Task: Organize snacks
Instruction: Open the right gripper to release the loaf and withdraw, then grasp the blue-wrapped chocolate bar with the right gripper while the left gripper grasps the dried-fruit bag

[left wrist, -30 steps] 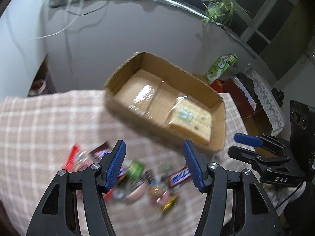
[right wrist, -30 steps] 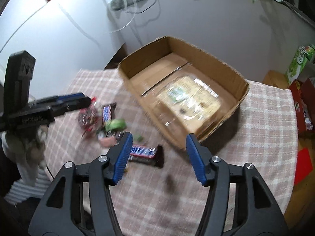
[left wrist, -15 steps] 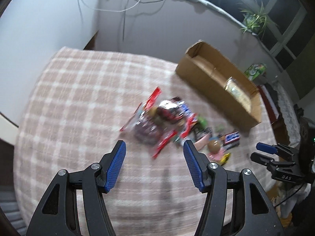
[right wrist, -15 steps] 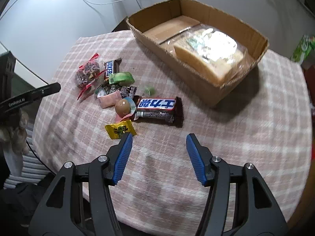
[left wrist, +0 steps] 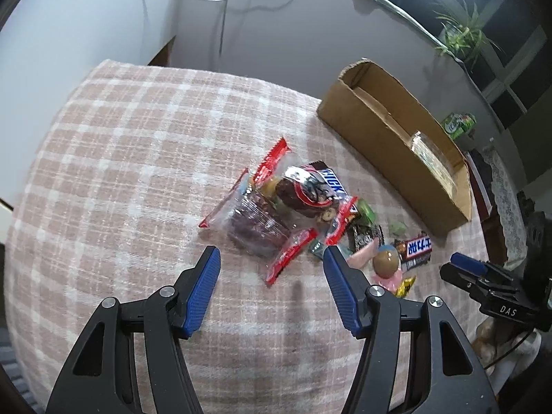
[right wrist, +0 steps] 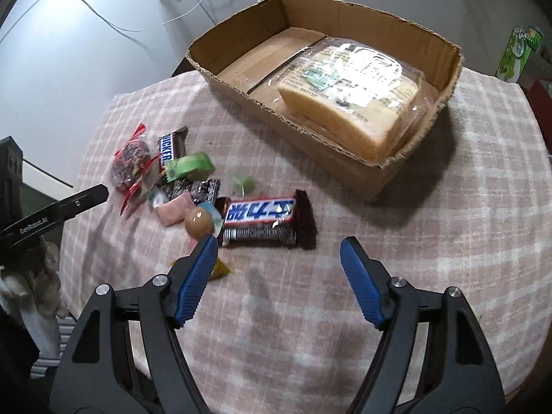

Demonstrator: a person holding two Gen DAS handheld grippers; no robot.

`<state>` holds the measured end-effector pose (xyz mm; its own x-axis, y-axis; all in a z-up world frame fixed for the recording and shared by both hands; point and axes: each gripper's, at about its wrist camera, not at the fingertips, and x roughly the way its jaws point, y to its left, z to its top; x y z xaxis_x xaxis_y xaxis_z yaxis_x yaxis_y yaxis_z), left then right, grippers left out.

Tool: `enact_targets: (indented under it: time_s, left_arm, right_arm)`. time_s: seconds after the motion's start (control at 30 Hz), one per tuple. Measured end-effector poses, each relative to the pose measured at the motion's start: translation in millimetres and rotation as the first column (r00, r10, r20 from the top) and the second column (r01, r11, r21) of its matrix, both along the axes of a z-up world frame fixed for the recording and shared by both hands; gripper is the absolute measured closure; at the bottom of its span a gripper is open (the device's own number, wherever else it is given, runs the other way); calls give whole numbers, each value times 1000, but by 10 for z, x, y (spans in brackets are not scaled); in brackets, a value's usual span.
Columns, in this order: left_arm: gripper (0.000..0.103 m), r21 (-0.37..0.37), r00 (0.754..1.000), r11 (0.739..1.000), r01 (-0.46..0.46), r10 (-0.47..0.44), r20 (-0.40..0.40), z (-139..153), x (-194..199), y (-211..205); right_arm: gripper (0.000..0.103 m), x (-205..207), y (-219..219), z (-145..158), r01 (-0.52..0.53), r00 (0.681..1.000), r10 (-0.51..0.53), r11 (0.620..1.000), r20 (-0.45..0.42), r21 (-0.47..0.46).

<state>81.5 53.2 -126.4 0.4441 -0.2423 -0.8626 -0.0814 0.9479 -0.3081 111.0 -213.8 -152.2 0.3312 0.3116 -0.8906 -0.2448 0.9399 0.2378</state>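
Two sets of tongs hang over the checked cloth of the bench, both released with nothing between their blue pads. The left tongs point down at the near edge of the snack pile, and the right tongs have just been spreading wider, the gap between them empty over bare cloth.

Just past the right tongs lies a yellow candy, partly hidden behind the left pad. Beyond it a big Snickers bar lies flat, with a round brown sweet touching its left end and a pink sweet beside that. Farther left and back sit a dark patterned wrapper, a green packet, a small Snickers bar and a clear red-edged bag of dark treats. In the left wrist view that bag lies closest to the left tongs, ahead of them.

Behind the pile stands an open cardboard box on the bench, holding a wrapped loaf of sliced bread at its right end. A green carton stands off the bench to the far right, and white cables trail across the wall.
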Motion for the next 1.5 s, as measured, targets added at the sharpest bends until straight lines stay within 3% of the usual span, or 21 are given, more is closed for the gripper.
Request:
enact_targets:
  time_s: [0.3, 0.77, 0.9, 1.07, 1.5]
  left_arm:
    - [41, 9, 999, 1000, -30, 30, -19, -132, 114, 28]
    - [41, 25, 999, 999, -21, 21, -34, -310, 298, -56]
    - [53, 34, 999, 999, -12, 13, -32, -319, 296, -63]
    - [54, 14, 1000, 1000, -20, 20, -23, -292, 230, -9]
    - [59, 4, 1000, 1000, -17, 17, 10, -109, -74, 139]
  right_arm:
    - [27, 154, 291, -228, -18, 1000, 17, 997, -18, -80]
    - [26, 224, 664, -311, -84, 996, 86, 979, 4, -187]
    - [36, 236, 741, -313, -91, 996, 93, 979, 1, -182]
    - [50, 191, 651, -290, -100, 995, 102, 980, -1, -170]
    - [55, 74, 306, -193, -87, 996, 87, 993, -3, -77]
